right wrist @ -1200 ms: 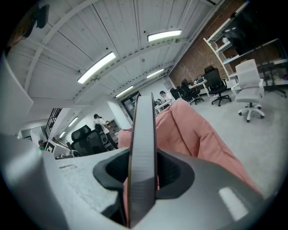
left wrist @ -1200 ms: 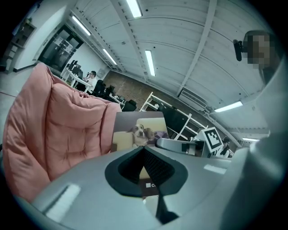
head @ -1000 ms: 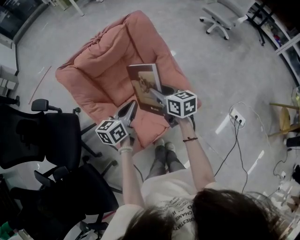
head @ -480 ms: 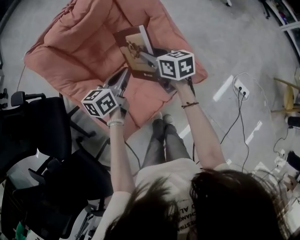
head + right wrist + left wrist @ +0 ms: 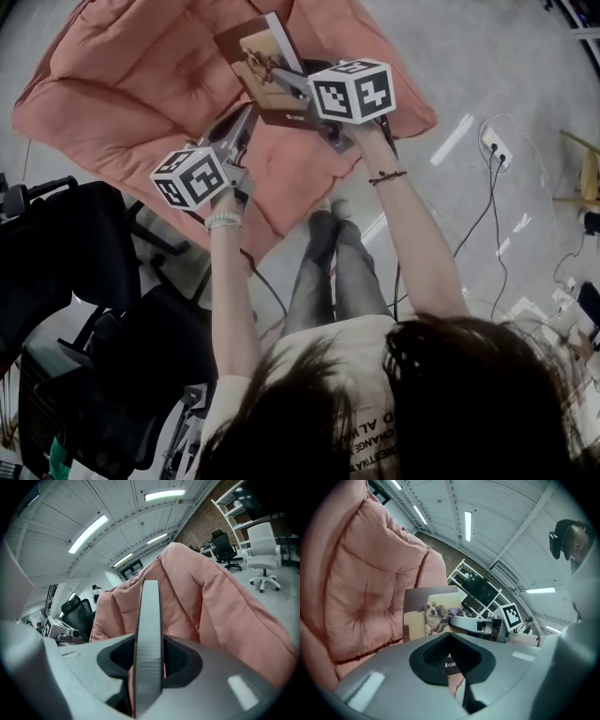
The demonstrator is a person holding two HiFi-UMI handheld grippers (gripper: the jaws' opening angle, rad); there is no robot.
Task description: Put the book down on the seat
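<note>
Pink quilted seat (image 5: 122, 84), glossy grey floor (image 5: 511, 56), black office chairs (image 5: 66, 253), power strip (image 5: 494, 145)

Seat (image 5: 122, 84) salmon pink, quilted; book (image 5: 246, 47) brown (dog photo cover).

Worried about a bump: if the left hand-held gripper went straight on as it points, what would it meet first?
Probably the book, near its lower edge, which the right hand-held gripper holds; depth is unclear, and just below it lies the pink seat cushion.
</note>
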